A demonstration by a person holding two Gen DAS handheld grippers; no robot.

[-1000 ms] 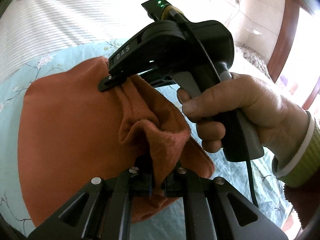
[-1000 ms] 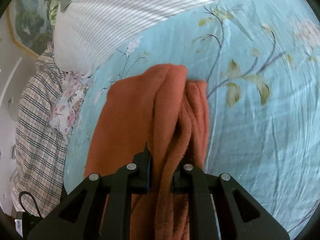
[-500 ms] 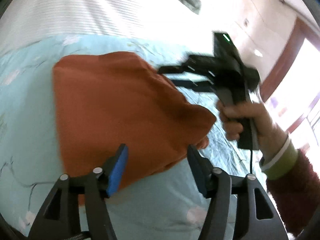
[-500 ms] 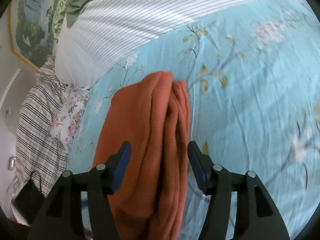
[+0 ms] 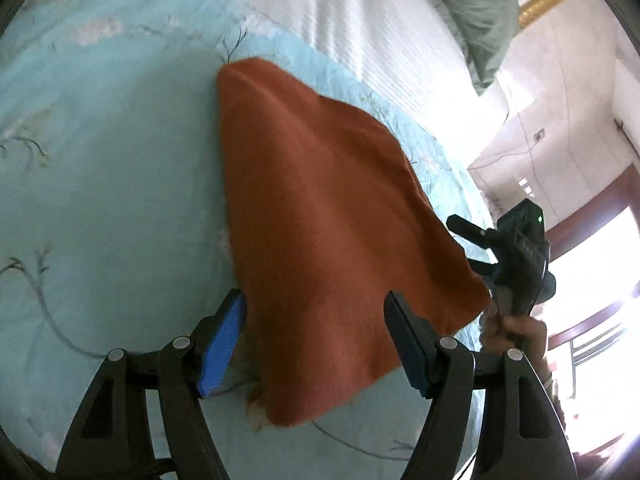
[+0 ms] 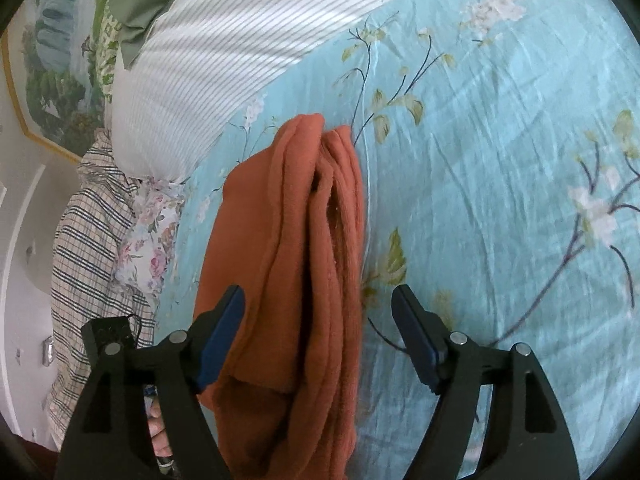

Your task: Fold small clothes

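Note:
A rust-orange small garment (image 5: 320, 220) lies folded on the light-blue floral bedsheet (image 5: 100, 180). In the right wrist view the garment (image 6: 304, 260) shows its stacked folded edges running away from me. My left gripper (image 5: 314, 328) is open and empty, held above the garment's near end. My right gripper (image 6: 318, 320) is open and empty, its fingers either side of the garment's folded edge, above it. The right gripper also shows in the left wrist view (image 5: 516, 256), off the garment's right corner.
A white striped pillow (image 6: 224, 60) lies beyond the garment. A green cloth (image 5: 468, 12) lies past the pillow. Checked and floral fabrics (image 6: 100, 240) lie at the bed's left side. A wall and wooden door frame (image 5: 592, 208) stand to the right.
Both grippers opened and let go of the orange garment, then drew back from it. The garment now lies flat and folded on the sheet.

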